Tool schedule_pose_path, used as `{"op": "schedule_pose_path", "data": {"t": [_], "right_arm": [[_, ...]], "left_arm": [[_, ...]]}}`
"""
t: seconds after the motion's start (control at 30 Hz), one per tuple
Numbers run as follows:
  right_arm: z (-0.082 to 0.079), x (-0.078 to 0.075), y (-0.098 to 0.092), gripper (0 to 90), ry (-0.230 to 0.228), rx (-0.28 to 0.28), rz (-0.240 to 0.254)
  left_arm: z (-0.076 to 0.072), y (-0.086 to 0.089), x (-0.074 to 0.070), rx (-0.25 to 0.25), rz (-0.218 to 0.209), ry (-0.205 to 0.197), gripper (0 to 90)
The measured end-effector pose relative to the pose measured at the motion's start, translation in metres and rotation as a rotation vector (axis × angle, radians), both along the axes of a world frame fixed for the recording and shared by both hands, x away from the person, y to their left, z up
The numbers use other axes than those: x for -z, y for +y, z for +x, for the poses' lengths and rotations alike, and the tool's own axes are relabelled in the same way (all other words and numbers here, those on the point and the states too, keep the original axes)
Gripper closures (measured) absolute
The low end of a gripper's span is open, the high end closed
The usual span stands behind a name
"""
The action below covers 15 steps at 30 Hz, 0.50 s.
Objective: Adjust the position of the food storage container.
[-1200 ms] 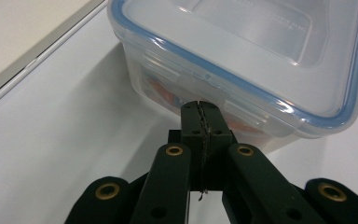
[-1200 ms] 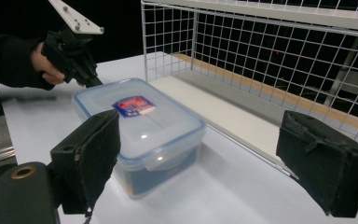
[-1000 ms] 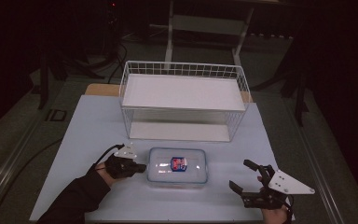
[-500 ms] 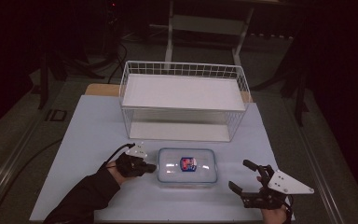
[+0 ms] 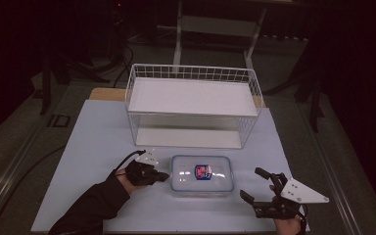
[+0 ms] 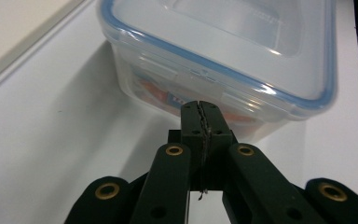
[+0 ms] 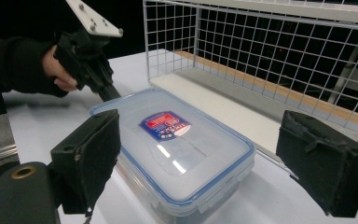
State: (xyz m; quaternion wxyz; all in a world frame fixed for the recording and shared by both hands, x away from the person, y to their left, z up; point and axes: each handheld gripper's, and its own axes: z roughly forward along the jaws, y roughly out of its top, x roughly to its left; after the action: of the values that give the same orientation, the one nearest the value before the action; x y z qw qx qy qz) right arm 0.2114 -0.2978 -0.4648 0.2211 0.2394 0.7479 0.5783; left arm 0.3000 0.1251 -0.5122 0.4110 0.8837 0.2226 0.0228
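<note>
The pale blue-white worktop (image 5: 88, 147) carries everything here, and its bare, smooth surface is the main risk: a sideways push on the box would probably just slide it rather than work its latch. The white wire-mesh two-tier shelf rack (image 5: 192, 105) stands just behind the box and limits how far anything can be shoved away from the person; a hard nudge could drive the box against its lower tier.

The clear rectangular plastic food container with a blue-sealed snap lid (image 5: 202, 175) lies flat near the front edge of the worktop, between the two tools. Its lid carries a red-and-blue label (image 7: 165, 125).

The left hand-held gripper (image 6: 200, 106) is clenched with nothing between its jaws, its tip at the container's short side, right by the side latch flap (image 6: 200, 77); whether it touches I cannot tell. Pressed there with closed jaws, it could skid off the slick plastic or tip the box.

The right hand-held gripper (image 5: 255, 185) is released, jaws wide, well apart from the container's other end, so nothing braces the box against that push.
</note>
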Motion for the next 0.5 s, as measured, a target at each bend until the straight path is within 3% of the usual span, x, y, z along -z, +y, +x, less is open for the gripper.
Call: {"op": "schedule_pose_path", "data": {"t": [0.1, 0.13, 0.2, 0.3, 0.4, 0.5], "right_arm": [[-0.001, 0.000, 0.000, 13.3, -0.005, 0.000, -0.004], [-0.001, 0.000, 0.001, 13.3, -0.005, -0.002, -0.004], [0.001, 0.002, 0.001, 13.2, 0.006, -0.004, -0.003], [0.003, 0.003, 0.002, 12.5, 0.017, -0.021, -0.012], [0.004, 0.004, 0.004, 11.8, 0.014, -0.021, -0.021], [0.005, 0.004, 0.006, 11.1, 0.011, -0.016, -0.022]], "left_arm": [[-0.004, 0.007, -0.005, -0.021, -0.024, 0.001, 81.5], [-0.008, 0.014, -0.012, -0.041, -0.070, 0.021, 81.5], [-0.011, 0.019, -0.018, -0.059, -0.117, 0.034, 61.6], [-0.018, 0.023, -0.029, -0.084, -0.186, 0.031, 41.4], [-0.024, 0.021, -0.039, -0.074, -0.231, 0.022, 18.8], [-0.027, 0.014, -0.047, -0.113, -0.271, 0.017, 13.3]]}}
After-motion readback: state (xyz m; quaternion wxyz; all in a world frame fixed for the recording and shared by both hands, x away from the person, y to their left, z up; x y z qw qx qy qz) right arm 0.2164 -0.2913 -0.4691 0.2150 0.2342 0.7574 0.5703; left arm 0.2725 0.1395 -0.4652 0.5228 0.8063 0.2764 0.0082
